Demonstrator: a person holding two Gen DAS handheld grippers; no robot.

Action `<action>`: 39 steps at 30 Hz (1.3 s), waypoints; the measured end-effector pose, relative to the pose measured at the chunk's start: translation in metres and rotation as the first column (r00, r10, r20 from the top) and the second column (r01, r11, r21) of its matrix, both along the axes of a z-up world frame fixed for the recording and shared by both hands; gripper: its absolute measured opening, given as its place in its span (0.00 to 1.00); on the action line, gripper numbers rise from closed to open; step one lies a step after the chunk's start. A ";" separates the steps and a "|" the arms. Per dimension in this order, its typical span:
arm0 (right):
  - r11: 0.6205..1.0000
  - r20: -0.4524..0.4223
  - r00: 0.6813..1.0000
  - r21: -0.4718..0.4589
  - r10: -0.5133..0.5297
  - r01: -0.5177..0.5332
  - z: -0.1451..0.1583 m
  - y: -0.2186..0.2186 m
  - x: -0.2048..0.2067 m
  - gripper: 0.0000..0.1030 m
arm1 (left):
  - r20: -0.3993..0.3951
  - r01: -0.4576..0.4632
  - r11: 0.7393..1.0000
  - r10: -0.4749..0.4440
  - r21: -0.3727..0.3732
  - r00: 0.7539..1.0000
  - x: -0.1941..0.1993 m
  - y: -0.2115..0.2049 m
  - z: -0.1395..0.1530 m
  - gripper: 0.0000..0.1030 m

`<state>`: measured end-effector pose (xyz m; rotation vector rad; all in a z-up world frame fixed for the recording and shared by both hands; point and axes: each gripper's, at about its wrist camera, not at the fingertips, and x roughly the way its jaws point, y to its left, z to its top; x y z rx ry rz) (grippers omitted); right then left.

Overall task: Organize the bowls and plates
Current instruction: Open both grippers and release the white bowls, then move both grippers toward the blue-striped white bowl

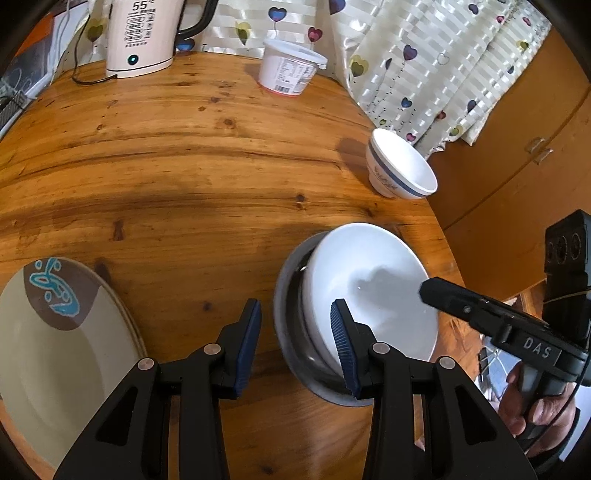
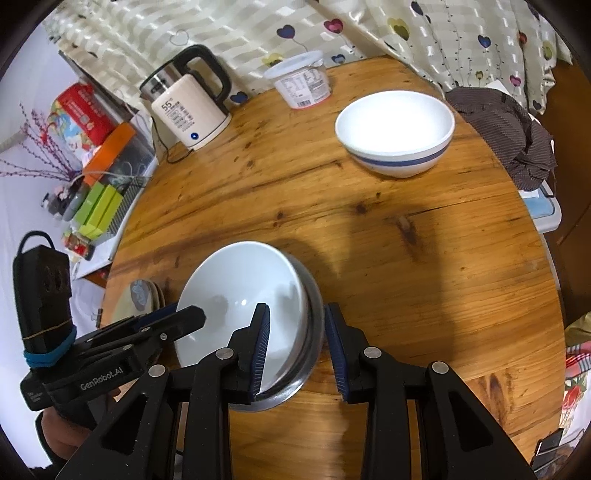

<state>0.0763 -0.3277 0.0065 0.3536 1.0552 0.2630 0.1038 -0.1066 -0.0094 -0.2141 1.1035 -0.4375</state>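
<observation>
A plain white bowl (image 1: pixel 369 280) (image 2: pixel 243 295) sits nested in a steel bowl (image 1: pixel 288 339) (image 2: pixel 314 332) near the table's front edge. My left gripper (image 1: pixel 297 343) (image 2: pixel 184 314) is open and straddles the stack's left rim, one pad over the white bowl and the other outside with wood showing. My right gripper (image 2: pixel 298 347) (image 1: pixel 428 291) straddles the opposite rim, one pad inside the white bowl and one just outside the steel rim with a sliver of gap. A blue-banded white bowl (image 1: pixel 402 170) (image 2: pixel 395 133) stands alone further back. Beige plates (image 1: pixel 62 332) (image 2: pixel 142 299) with a blue motif are stacked at the left.
A cream kettle (image 1: pixel 144 33) (image 2: pixel 188 107) with its cord and a lidded plastic tub (image 1: pixel 290 66) (image 2: pixel 301 79) stand at the back of the round wooden table (image 1: pixel 184 166) (image 2: pixel 406 258). A heart-print curtain hangs behind. A dark cloth (image 2: pixel 506 129) lies past the right edge.
</observation>
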 end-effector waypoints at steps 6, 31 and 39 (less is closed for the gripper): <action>1.000 0.047 0.999 0.008 0.002 -0.002 0.011 -0.008 -0.003 0.39 | 0.027 -0.006 1.000 0.006 0.005 1.000 -0.002 0.005 0.014 0.39; 0.991 0.129 0.982 0.032 -0.136 0.133 0.029 -0.080 0.020 0.47 | 0.048 0.138 0.990 -0.138 0.007 0.989 0.061 -0.046 0.055 0.39; 0.986 0.135 0.977 0.038 -0.163 0.160 0.031 -0.097 0.035 0.39 | 0.027 0.160 0.987 -0.159 -0.026 0.987 0.088 -0.073 0.058 0.39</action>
